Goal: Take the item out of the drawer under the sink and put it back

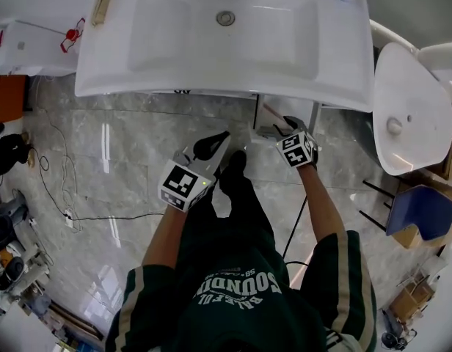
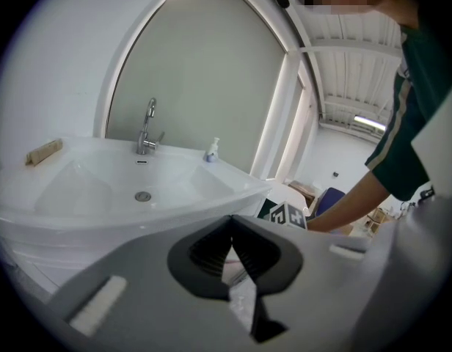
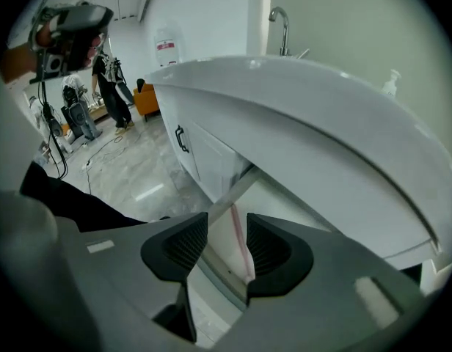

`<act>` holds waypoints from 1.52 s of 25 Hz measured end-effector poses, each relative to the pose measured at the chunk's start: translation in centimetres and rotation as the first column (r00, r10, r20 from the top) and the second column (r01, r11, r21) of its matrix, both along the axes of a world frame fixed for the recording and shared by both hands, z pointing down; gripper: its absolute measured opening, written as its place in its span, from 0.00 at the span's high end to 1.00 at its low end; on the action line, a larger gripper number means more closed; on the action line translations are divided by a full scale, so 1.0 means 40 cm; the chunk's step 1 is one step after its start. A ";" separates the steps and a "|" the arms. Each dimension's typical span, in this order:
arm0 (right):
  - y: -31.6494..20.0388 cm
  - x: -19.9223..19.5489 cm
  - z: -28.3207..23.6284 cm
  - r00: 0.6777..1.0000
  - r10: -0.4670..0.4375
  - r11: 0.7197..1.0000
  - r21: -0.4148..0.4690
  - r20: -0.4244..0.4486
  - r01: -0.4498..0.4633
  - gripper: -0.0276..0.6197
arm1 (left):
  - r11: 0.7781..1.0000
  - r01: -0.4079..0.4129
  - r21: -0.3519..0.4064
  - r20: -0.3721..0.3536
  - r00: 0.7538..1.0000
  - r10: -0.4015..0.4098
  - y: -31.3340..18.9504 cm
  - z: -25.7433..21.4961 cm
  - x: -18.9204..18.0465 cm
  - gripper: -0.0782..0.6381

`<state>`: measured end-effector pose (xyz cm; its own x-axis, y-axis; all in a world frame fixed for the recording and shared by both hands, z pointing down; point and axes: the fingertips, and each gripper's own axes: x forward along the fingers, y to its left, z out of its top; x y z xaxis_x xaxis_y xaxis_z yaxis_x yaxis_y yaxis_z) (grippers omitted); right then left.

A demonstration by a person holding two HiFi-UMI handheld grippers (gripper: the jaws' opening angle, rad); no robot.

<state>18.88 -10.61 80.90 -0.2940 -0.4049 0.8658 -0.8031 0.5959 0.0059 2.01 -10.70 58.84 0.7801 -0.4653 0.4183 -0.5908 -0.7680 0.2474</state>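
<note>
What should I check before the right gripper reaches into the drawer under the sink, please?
1. Drawer open: ok, it stands pulled out.
2. Right gripper ready: ok, its jaws are apart.
3. Item located: ok, a thin pink-edged item lies in the drawer, in line with the gap between the jaws.
4. Item gripped: not ok, the pads do not touch it.
5. Left gripper out of the way: ok, it is held back from the drawer with its jaws together.
6. Left gripper empty: cannot tell.
</note>
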 end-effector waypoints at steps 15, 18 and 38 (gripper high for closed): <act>-0.050 0.003 0.301 0.976 -0.150 0.972 -0.203 -0.160 0.116 0.74 | 0.991 0.114 -0.073 0.053 0.992 -0.110 0.041 0.106 -0.117 0.82; -0.067 0.011 0.327 0.973 -0.143 0.971 -0.217 -0.182 0.102 0.74 | 0.988 0.126 -0.085 0.060 0.991 -0.121 0.043 0.124 -0.132 0.82; -0.062 0.060 0.384 0.913 -0.250 0.946 -0.284 -0.322 0.159 0.88 | 0.977 0.166 -0.131 0.072 0.985 -0.158 0.039 0.165 -0.177 0.82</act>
